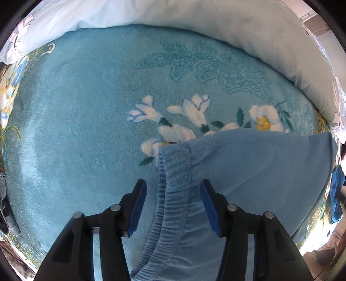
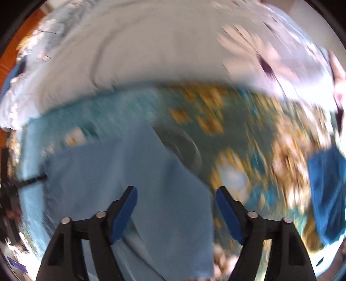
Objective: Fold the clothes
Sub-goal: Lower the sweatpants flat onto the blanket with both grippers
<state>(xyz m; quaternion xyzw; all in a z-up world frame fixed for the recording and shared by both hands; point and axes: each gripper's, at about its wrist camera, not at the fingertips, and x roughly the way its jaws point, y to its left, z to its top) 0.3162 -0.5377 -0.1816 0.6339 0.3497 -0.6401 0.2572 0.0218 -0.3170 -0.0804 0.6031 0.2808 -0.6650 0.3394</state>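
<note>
A light blue garment [image 1: 255, 164] with a ribbed elastic waistband [image 1: 170, 194] lies folded on a teal floral blanket [image 1: 75, 129]. My left gripper [image 1: 173, 183] is open, its blue pads on either side of the waistband corner, just above the cloth. The right wrist view is heavily blurred. There the same light blue garment [image 2: 129, 183] spreads under my right gripper [image 2: 176, 190], which is open with nothing between its fingers.
A white quilt with pink flowers [image 1: 194, 19] is bunched along the far side of the blanket. A darker blue cloth [image 2: 328, 194] lies at the right edge. Dark grey fabric [image 1: 6, 207] shows at the far left.
</note>
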